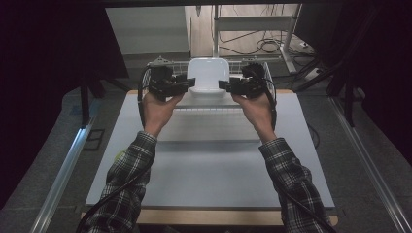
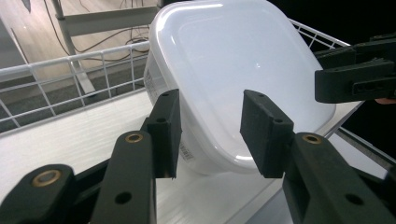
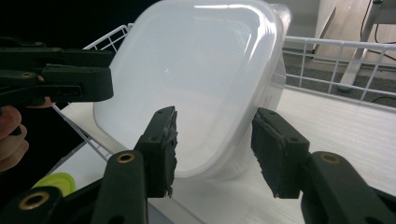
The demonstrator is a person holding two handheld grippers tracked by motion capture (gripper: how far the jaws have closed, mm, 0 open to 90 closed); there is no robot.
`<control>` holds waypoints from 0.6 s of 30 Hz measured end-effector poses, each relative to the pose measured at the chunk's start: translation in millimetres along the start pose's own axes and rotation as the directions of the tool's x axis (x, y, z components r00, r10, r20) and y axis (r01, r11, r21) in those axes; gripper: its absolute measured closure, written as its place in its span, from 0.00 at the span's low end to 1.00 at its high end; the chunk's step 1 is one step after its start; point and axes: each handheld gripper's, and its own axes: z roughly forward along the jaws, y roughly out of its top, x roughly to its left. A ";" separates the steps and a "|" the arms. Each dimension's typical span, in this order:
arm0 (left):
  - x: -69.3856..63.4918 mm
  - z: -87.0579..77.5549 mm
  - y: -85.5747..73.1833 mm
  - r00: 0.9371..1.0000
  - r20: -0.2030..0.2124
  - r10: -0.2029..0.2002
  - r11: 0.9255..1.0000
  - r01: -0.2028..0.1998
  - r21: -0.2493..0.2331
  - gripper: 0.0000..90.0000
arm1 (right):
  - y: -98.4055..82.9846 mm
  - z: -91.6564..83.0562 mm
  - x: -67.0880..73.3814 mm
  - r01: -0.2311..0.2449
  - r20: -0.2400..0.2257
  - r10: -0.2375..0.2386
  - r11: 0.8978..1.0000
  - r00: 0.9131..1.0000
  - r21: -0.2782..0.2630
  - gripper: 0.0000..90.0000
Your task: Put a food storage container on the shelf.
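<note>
A white, square, translucent plastic container with rounded corners [image 1: 208, 74] stands tilted on one edge inside a white wire basket [image 1: 171, 64] at the far end of the pale table [image 1: 209, 174], its broad face turned toward the person. Seen from the left gripper view, the container [image 2: 243, 70] leans back against the basket's wire wall [image 2: 70, 79], with its lower edge resting on the basket's white floor.

The left gripper [image 1: 189, 83] sits just beside the container's left edge, and the right gripper [image 1: 222, 85] just beside its right edge. Each is held in a hand in a plaid sleeve.

In the left gripper view, the jaws stand apart with a clear gap; the container's lower corner shows between them, and the pads do not press on it. In the right gripper view, the right gripper [image 3: 212, 144] is likewise parted around the container's [image 3: 187, 79] lower edge without pinching it. A small yellow-green round object [image 3: 58, 183] lies below the basket's near corner.
</note>
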 end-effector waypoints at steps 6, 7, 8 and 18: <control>2.6 3.1 1.4 1.000 0.012 -0.015 1.000 0.015 0.002 0.64 | 2.5 2.8 -2.2 -0.008 0.017 0.008 1.000 1.000 -0.008 0.50; 3.0 3.6 1.7 1.000 0.014 -0.015 1.000 0.015 0.002 0.63 | 2.6 2.8 -2.5 -0.006 0.025 0.006 1.000 1.000 -0.013 0.49; 3.2 3.9 1.7 1.000 0.014 -0.016 1.000 0.016 0.001 0.63 | 2.9 3.1 -3.5 -0.006 0.033 0.007 1.000 0.999 -0.017 0.48; 7.1 10.1 7.9 1.000 -0.016 -0.013 1.000 0.013 -0.001 0.59 | 7.3 6.1 -4.7 0.003 0.071 0.000 0.999 0.998 -0.039 0.47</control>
